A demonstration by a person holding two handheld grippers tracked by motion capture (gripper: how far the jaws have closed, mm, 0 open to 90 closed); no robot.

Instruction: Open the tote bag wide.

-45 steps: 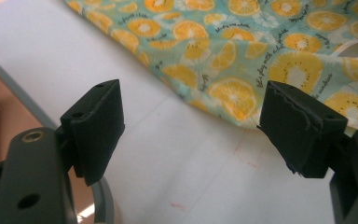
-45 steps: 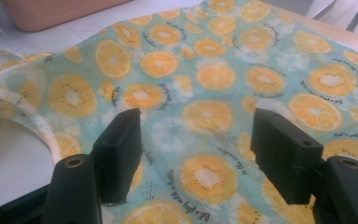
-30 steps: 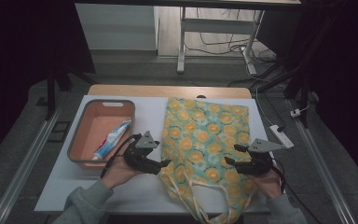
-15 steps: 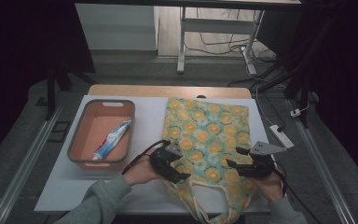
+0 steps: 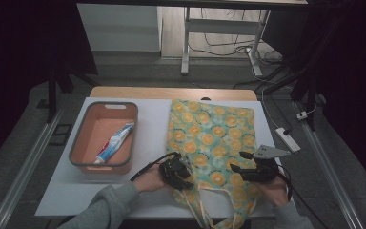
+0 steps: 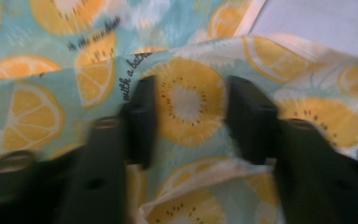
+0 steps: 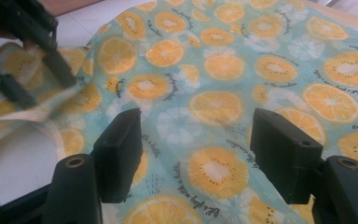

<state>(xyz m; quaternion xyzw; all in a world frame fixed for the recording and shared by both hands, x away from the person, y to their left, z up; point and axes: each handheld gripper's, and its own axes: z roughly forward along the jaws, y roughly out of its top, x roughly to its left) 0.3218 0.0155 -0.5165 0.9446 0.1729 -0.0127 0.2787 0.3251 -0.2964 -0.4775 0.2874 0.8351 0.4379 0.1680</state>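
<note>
White table [image 5: 147, 112], orange bin [image 5: 104, 164] at left, citrus-print tote bag [image 5: 217, 131] lying flat beside it

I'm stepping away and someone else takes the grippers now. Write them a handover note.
Left gripper: on the near left corner of the orange-print tote bag, jaws just been closing, a fold of cloth between them, not yet pinched.
Right gripper: open, over the bag's near right part, holding nothing.
Bag lies flat on the table, handles toward the person. Toothpaste tube lies in the tray at left.
Done: both grippers at the bag's mouth. Left: probably grip the cloth, open the bag.
</note>
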